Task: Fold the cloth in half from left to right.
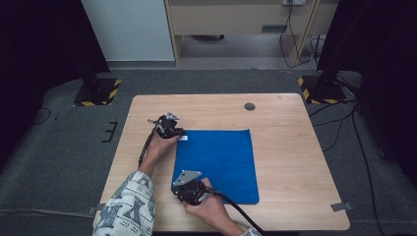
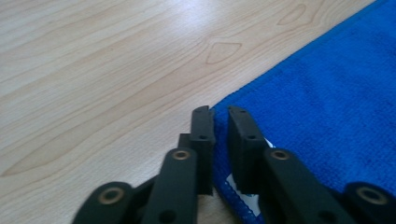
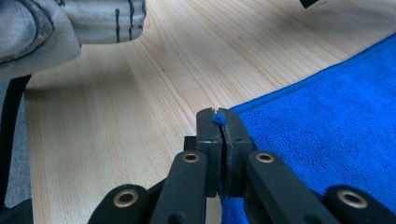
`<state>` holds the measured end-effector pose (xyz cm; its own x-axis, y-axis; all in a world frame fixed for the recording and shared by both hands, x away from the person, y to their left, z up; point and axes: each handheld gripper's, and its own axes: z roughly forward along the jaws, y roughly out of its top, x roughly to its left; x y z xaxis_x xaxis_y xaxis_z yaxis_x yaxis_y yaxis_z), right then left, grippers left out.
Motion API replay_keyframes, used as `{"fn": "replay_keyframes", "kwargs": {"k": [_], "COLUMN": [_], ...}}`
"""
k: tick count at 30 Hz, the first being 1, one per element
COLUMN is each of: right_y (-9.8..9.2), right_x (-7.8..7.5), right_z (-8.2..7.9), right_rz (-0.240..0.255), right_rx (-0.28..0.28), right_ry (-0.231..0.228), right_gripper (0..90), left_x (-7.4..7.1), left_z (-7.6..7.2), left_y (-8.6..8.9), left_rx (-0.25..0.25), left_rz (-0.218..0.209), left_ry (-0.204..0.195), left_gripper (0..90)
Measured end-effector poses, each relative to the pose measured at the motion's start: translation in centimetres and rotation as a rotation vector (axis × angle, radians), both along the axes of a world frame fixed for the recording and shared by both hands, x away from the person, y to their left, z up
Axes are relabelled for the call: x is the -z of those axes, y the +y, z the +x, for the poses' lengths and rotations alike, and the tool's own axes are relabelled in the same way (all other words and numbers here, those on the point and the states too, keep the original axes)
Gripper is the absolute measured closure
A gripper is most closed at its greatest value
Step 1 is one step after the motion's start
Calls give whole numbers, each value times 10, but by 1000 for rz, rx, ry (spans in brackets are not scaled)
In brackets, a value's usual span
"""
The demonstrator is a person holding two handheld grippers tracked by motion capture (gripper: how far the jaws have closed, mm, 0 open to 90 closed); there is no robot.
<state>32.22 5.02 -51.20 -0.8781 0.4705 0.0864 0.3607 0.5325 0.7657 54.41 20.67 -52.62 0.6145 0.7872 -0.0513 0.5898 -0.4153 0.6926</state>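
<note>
A blue towel [image 1: 216, 162] lies flat on the wooden table [image 1: 290, 157]. My left gripper [image 1: 177, 132] is at the towel's far left corner. In the left gripper view its jaws [image 2: 220, 112] are almost together, with the towel [image 2: 336, 93] corner and its white label [image 2: 233, 179] caught between the pads and a thin slit left at the tips. My right gripper [image 1: 179, 191] is at the near left corner. Its jaws [image 3: 218, 114] are shut on the towel [image 3: 336, 121] hem, and a tuft of blue pokes out at the tips.
A round dark grommet [image 1: 250, 106] sits near the table's far edge. Bare wood runs right of the towel. Two black stands with striped bases [image 1: 96, 93] [image 1: 319, 91] are on the floor behind, with cables [image 1: 344, 128] at the right. A patterned sleeve [image 3: 46, 28] lies close to my right gripper.
</note>
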Motion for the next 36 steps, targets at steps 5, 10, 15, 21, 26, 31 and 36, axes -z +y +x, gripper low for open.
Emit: {"fn": "replay_keyframes", "kwargs": {"k": [5,10,15,21,26,31,36], "right_y": [-1,-4,-8,-9,-7,-3,1], "right_x": [-1,-7,-14,-22,-29,-36,-39], "right_z": [1,0,-1,-2,-5,-7,-8], "right_rz": [-5,1,9,18,24,31,38], "right_rx": [2,14,32,37,41,41,38], "right_ry": [-5,-22,-37,-54,-68,-84,-90], "right_gripper": [884,886,887,888,888,888,889], "left_x": [-4,-21,-37,-48,-60,-69,-76], "left_z": [-2,-5,-6,-7,-8,-6,-4], "left_y": [-2,-2,-2,-2,-3,-2,3], "left_rx": [-13,-39,-45,-59,-57,-64,-64], "left_rz": [2,-21,-22,-15,-9,-11,-5], "left_ry": [-7,-38,-40,-40,-52,-54,-51], "left_gripper": [881,885,886,888,889,889,890]}}
